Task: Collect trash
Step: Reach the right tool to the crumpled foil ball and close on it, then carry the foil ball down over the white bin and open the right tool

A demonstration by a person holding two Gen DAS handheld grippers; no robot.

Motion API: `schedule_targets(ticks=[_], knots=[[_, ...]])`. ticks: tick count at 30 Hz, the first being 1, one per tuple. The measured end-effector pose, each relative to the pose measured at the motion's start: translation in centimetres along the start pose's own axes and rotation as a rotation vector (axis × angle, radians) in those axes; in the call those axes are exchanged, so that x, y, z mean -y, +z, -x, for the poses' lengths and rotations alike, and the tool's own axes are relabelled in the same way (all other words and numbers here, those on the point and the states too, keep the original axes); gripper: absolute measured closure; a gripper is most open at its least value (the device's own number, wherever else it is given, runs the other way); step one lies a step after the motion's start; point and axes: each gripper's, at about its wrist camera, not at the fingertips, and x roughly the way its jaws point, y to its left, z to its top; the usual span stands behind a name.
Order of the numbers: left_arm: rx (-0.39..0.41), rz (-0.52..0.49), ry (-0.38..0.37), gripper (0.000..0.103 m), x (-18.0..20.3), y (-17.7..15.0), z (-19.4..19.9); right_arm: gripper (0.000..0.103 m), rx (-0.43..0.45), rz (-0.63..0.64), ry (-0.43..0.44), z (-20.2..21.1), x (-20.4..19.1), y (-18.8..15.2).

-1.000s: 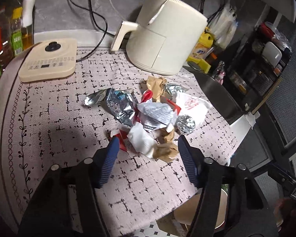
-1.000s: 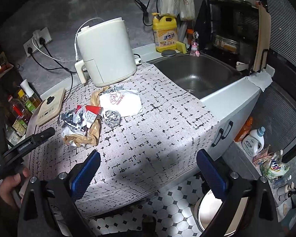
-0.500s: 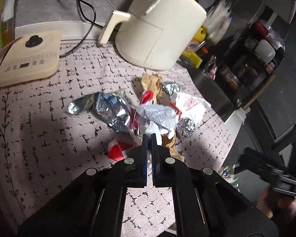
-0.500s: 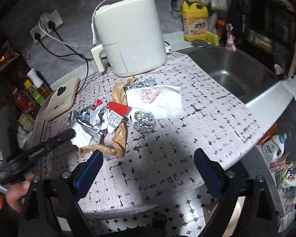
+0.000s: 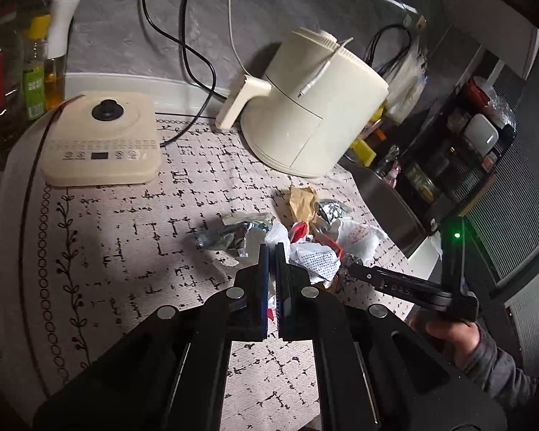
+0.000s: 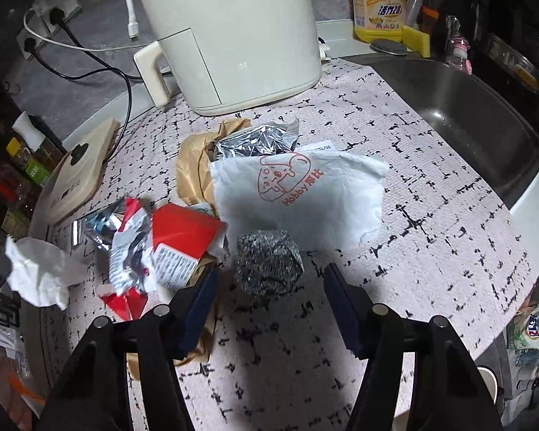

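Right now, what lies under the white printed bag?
Brown paper and a silver foil wrapper stick out from under the white printed bag; anything beneath its middle is covered.

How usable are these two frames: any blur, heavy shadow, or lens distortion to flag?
Left wrist view: strong fisheye bending, dark corners, sharp tablecloth, the gripper's shadow left of the trash. Right wrist view: red-and-white wrapper motion-smeared, foil ball fairly sharp, dark shadow beneath the right gripper, sink dim.

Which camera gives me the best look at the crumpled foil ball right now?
The right wrist view. The foil ball sits in plain sight on the tablecloth, between the open fingers of the right gripper, which have just been closing. In the left wrist view only a sliver shows, behind other trash and that gripper's finger.
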Motion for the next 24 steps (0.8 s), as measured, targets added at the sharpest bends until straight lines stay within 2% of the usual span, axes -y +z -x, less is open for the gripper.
schedule_targets(ticks=[1,2,3,8,15,24], knots=[[0.005,0.001,0.001,0.099,-0.1,0.0,0.2,0.049,-0.004,0.003,-0.001,-0.3,0.0,0.2],[0.008,0.003,0.001,0.099,-0.2,0.0,0.3,0.060,-0.016,0.006,0.002,-0.7,0.1,0.4],[0.013,0.006,-0.004,0.099,-0.2,0.1,0.5,0.063,-0.032,0.008,0.013,-1.1,0.0,0.5],[0.041,-0.013,-0.037,0.099,0.5,0.9,0.9,0.065,-0.029,-0.006,0.056,-0.3,0.3,0.8],[0.049,-0.052,-0.135,0.099,3.8,2.5,-0.3,0.065,0.055,-0.015,0.052,4.9,1.6,0.0],[-0.053,-0.171,-0.314,0.099,12.7,0.9,-4.4,0.065,0.142,-0.137,-0.053,12.0,8.2,-3.6]])
